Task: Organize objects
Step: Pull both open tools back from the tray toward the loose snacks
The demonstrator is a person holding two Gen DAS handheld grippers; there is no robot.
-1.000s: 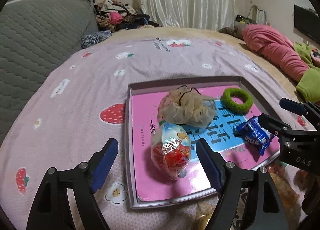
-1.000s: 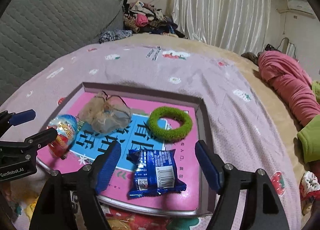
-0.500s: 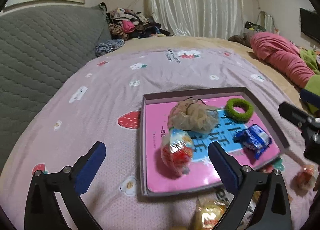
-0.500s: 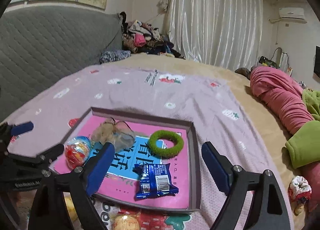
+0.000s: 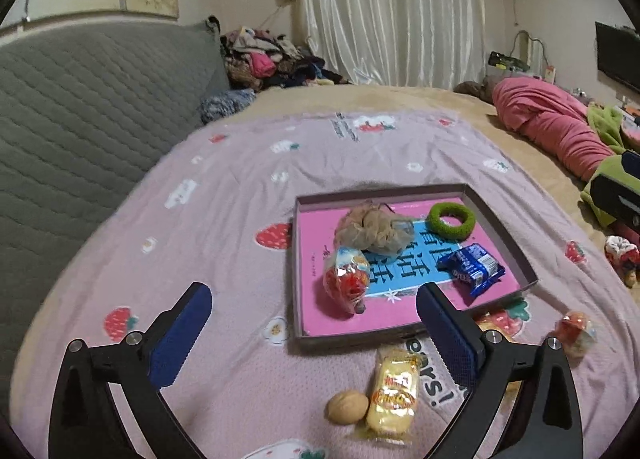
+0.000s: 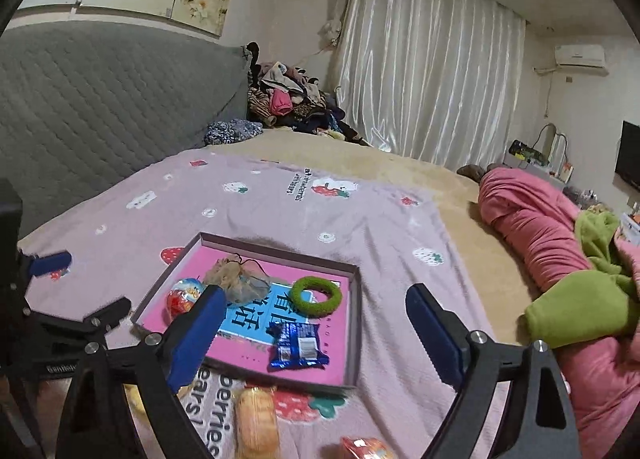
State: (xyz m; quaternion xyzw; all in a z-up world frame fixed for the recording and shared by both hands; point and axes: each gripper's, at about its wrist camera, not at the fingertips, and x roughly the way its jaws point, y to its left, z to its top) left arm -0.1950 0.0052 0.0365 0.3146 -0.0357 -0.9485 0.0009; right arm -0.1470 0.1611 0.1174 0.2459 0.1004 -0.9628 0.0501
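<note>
A shallow grey box (image 5: 295, 259) with a pink book as its floor lies on the strawberry blanket. In it are a beige mesh pouch (image 5: 372, 229), a green fuzzy ring (image 5: 452, 234), a blue snack packet (image 5: 472, 269) and a red wrapped egg toy (image 5: 346, 281). My left gripper (image 5: 313, 293) hangs open above the box's near corner, holding nothing. My right gripper (image 6: 316, 293) hovers over the box (image 6: 356, 319); its jaws are opening and nothing is between them. The blue packet (image 6: 298, 345) lies free below it. My left gripper (image 6: 80, 285) shows at the left edge of the right wrist view.
On the blanket in front of the box lie a walnut (image 5: 347, 406), a yellow snack pack (image 5: 394, 391) and a red wrapped sweet (image 5: 576, 333). A grey quilted headboard (image 5: 80, 119) stands left, with piled clothes (image 5: 260, 63) behind. Pink bedding (image 5: 552, 127) and green fabric (image 6: 580, 307) lie right.
Both grippers have risen and drawn back from the box with their jaws spreading wider. The egg toy and blue packet stay in the box. The loose snacks in front have come into view.
</note>
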